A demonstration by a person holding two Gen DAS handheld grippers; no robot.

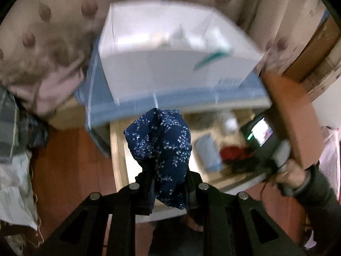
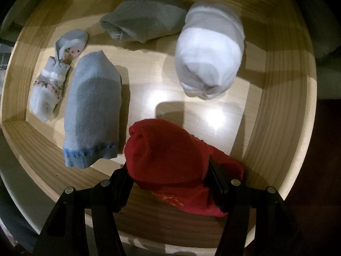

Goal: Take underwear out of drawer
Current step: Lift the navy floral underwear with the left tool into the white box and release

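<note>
My left gripper (image 1: 168,183) is shut on a dark blue patterned underwear (image 1: 161,147) and holds it in the air above the open wooden drawer (image 1: 119,162). My right gripper (image 2: 170,170) is down inside the drawer (image 2: 283,115), its two fingers standing on either side of a rolled red garment (image 2: 170,155) and touching it. The right gripper and the hand holding it also show in the left wrist view (image 1: 277,149), over the red garment (image 1: 232,152).
In the drawer lie a light blue roll (image 2: 93,115), a small patterned white roll (image 2: 51,85), a grey roll (image 2: 145,21) and a white roll (image 2: 208,55). A white box (image 1: 177,49) sits on a blue bin behind the drawer. Tufted upholstery (image 1: 42,32) and bedding are at left.
</note>
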